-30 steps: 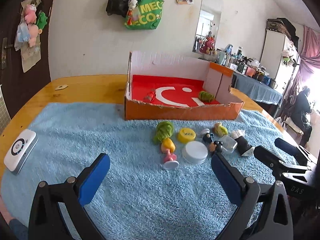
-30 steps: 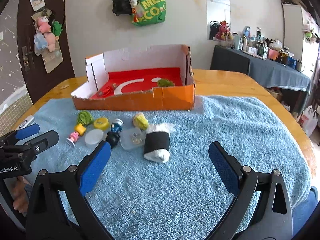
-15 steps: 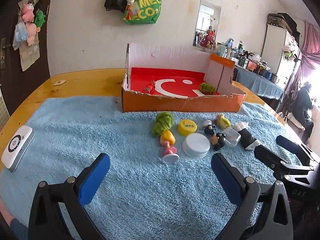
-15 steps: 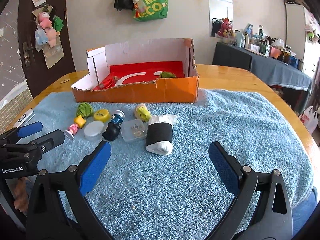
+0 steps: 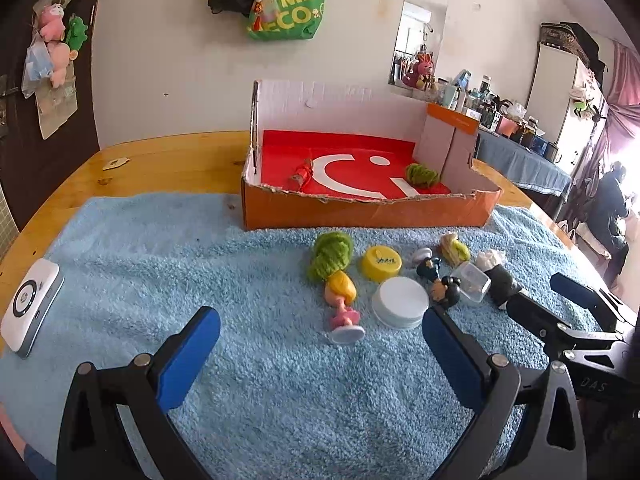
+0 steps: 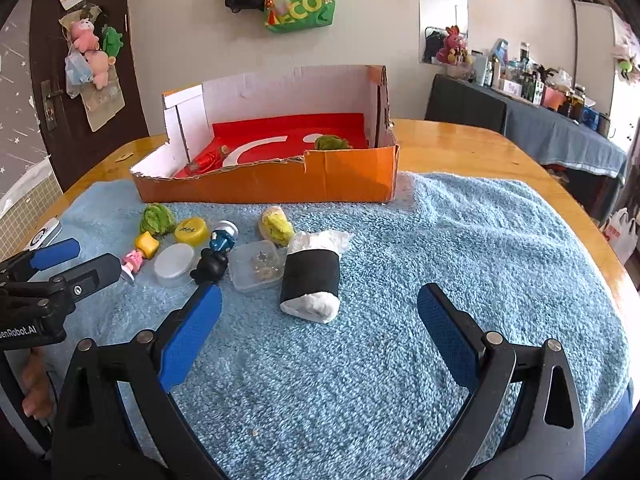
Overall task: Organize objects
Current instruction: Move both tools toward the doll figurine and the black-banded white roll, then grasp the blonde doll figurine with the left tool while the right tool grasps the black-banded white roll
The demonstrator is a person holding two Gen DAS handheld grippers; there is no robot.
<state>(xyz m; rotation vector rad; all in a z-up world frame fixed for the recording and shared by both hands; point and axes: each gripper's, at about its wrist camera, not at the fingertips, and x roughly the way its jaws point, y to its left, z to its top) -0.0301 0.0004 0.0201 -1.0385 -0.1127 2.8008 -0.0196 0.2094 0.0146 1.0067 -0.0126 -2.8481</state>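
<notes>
- Left gripper (image 5: 320, 344) released, blue pads spread wide, empty, low over the blue towel (image 5: 160, 248) that covers the wooden surface (image 5: 168, 160).
- Right gripper (image 6: 318, 316) likewise released and empty, pads wide apart above the towel, near the black-banded white roll (image 6: 314, 276).
- Orange cardboard box (image 5: 360, 212) at the far edge of the towel, open on top, red floor with a white curved mark.
- Inside the box: a red wrapped item (image 5: 302, 174) on the left side, a green fuzzy ball (image 5: 420, 174) toward the right corner.
- In front of the box, loose on the towel, a cluster of small things: green fuzzy lump (image 5: 330, 254), yellow lid (image 5: 381, 262), white round lid (image 5: 400, 302), just beside one another.
- Yellow-haired doll with pink body (image 5: 342, 302) lying on its side, head touching the green lump.
- Blue figurine (image 6: 222, 238) and black-eared figurine (image 6: 210, 266) between the white lid and a clear plastic tub (image 6: 258, 264).
- Yellow-green soft toy (image 6: 275, 226) behind the tub; roll lying to the right of the tub, touching it or nearly so.
- White and grey device (image 5: 30, 310) near the towel's left edge, well apart from the cluster.
- Green bag (image 5: 290, 4) hanging on the back wall.
</notes>
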